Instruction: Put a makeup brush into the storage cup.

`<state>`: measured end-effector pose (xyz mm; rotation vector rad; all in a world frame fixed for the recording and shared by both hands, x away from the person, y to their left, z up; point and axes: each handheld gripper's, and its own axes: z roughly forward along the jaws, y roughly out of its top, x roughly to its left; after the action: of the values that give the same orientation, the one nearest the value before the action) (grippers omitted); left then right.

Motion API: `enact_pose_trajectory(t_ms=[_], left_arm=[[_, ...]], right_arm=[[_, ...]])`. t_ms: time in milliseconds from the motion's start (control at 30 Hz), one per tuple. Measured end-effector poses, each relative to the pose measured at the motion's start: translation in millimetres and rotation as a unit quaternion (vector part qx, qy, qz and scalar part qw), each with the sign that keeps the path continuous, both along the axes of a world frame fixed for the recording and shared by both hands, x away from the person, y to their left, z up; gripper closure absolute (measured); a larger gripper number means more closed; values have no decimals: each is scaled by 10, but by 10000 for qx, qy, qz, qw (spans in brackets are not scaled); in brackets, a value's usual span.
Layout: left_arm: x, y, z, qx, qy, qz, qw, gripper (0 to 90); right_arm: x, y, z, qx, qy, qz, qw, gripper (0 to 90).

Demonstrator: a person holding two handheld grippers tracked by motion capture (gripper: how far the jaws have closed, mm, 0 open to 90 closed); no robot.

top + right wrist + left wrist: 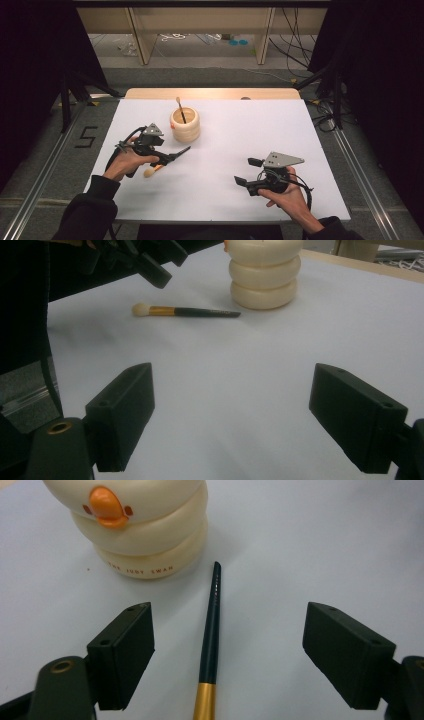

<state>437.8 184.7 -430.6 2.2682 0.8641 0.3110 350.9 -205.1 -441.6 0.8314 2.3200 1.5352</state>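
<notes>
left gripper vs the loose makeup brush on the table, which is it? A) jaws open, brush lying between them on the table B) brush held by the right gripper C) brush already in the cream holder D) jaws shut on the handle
A: the left gripper has its jaws wide apart, and the makeup brush lies flat on the white table between them, its tip pointing toward the cream holder.

- The right gripper [230, 415] had its two black jaws set wide apart, with bare white table [250, 370] between them.
- A makeup brush [185, 311] lay flat on the table farther off, its pale bristle head to the left and its dark handle tip just short of the holder.
- A cream ringed holder [263, 272] stood upright near the top edge.
- The left gripper [145, 260] hung above the brush at the upper left, clear of it.
</notes>
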Motion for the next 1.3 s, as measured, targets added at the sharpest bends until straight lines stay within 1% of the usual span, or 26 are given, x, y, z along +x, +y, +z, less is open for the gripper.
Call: enact_pose_trajectory(t_ms=[100, 133, 167, 200, 367, 400, 467, 500, 533, 567, 600, 633, 700, 733, 767, 800, 867, 933, 1000, 1067, 1100, 1133, 1167, 1200, 1233, 1300], left_arm=[[7, 7, -17, 145, 47, -56, 9999, 204], [4, 3, -33, 114, 58, -12, 9999, 204], [7, 4, -33, 163, 99, 16, 9998, 204], [11, 18, -31, 245, 154, -55, 9996, 205], [41, 42, -68, 268, 219, 1, 9994, 211], [49, 49, -72, 295, 271, -10, 9992, 216], [70, 58, -77, 433, 315, -80, 9985, 219], [69, 49, -91, 399, 294, -33, 9988, 219], [76, 50, -91, 467, 360, -75, 9982, 219], [79, 48, -95, 492, 366, -100, 9981, 221], [81, 48, -98, 530, 438, -116, 9976, 222], [79, 43, -104, 534, 438, -111, 9976, 223], [89, 60, -102, 681, 531, -200, 9961, 225], [96, 67, -103, 725, 509, -237, 9958, 225], [93, 67, -107, 708, 523, -204, 9959, 225], [89, 59, -118, 624, 507, -100, 9967, 225], [98, 74, -109, 691, 565, -160, 9959, 231], [104, 76, -104, 741, 570, -173, 9955, 231], [108, 66, -105, 755, 531, -183, 9956, 231], [114, 60, -94, 833, 569, -225, 9946, 232], [115, 48, -100, 791, 543, -205, 9952, 236], [115, 42, -99, 807, 553, -196, 9950, 237], [113, 36, -91, 839, 614, -190, 9944, 238], [128, 40, -92, 889, 575, -265, 9940, 241], [123, 24, -89, 850, 605, -211, 9943, 244], [136, 18, -91, 882, 540, -218, 9944, 249]], right_arm=[[-2, 2, -1, 3, 20, 27, 10000, 189], [-2, 2, -1, 5, 10, 32, 10000, 189], [-5, 0, 3, -12, 13, 28, 10000, 189], [-10, -6, 12, -73, 34, 12, 10000, 189], [-10, 0, 8, -87, 58, 19, 9999, 189], [-10, -2, 8, -81, 65, 20, 9999, 189], [-6, 4, -2, 7, 44, 29, 10000, 189], [-7, 3, -3, 9, 52, 25, 10000, 190], [-7, 3, -3, 11, 53, 25, 10000, 189], [-7, 3, -3, 9, 54, 25, 10000, 189], [-7, 4, -3, 8, 49, 26, 10000, 189], [-8, 4, -3, 4, 63, 28, 10000, 190], [-7, 5, -4, 0, 65, 28, 10000, 190], [-8, 6, -4, -1, 65, 26, 10000, 189], [-7, 7, -4, -2, 60, 30, 10000, 190], [-12, -3, 7, -87, 95, 16, 9999, 190], [-11, -4, 5, -88, 107, 20, 9999, 189], [-9, 0, -2, -29, 91, 29, 10000, 189], [-11, -7, 4, -75, 98, 1, 9999, 189], [-14, -5, 5, -75, 128, 8, 9999, 189], [-15, -5, 4, -77, 132, 23, 9999, 189], [-16, -6, 3, -80, 125, 16, 9999, 189], [-17, -7, 4, -82, 126, 6, 9999, 189], [-14, -7, 1, -77, 100, 5, 9999, 189], [-13, -8, 1, -79, 98, 3, 9999, 189], [-12, -9, 0, -98, 105, 13, 9999, 189]])
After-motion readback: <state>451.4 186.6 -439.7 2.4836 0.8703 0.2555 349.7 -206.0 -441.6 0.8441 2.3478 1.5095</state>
